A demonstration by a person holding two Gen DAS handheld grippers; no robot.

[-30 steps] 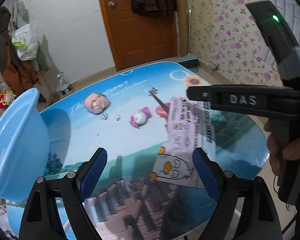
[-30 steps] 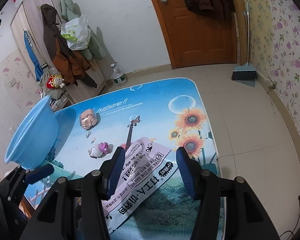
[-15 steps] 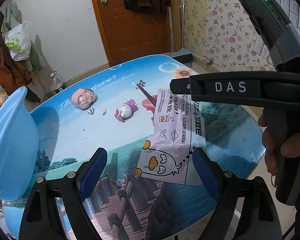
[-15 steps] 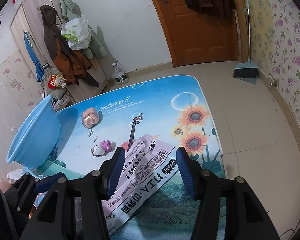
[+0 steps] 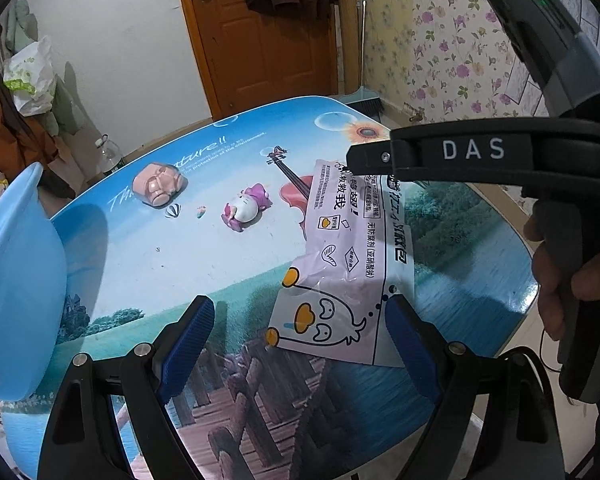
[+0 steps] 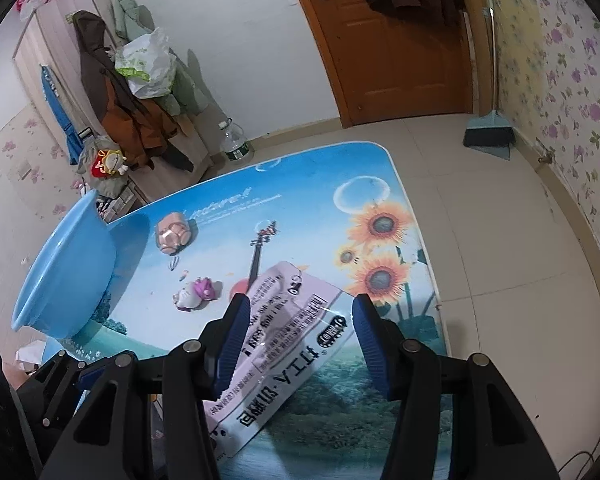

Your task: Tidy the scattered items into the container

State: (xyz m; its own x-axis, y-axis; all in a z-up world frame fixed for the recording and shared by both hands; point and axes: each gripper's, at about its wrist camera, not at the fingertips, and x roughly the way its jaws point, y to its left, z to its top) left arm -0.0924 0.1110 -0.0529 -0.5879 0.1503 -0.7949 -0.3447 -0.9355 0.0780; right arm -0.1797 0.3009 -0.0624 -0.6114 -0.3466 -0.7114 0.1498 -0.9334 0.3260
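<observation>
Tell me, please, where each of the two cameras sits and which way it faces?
Left wrist: on the left gripper, looking across the table toward the door; its open blue fingers, the right gripper and hand show.
Right wrist: on the right gripper, above the snack packet; its open fingers show.
Shared: snack packet, blue basin, both toys, door.

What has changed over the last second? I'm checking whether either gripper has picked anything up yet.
Nothing has been picked up. The right gripper has eased in over the snack packet, jaws open, and the left gripper, also open, has drifted toward the packet's near end. The packet, pink kitty toy, tan toy and blue basin lie where they were on the table.
</observation>
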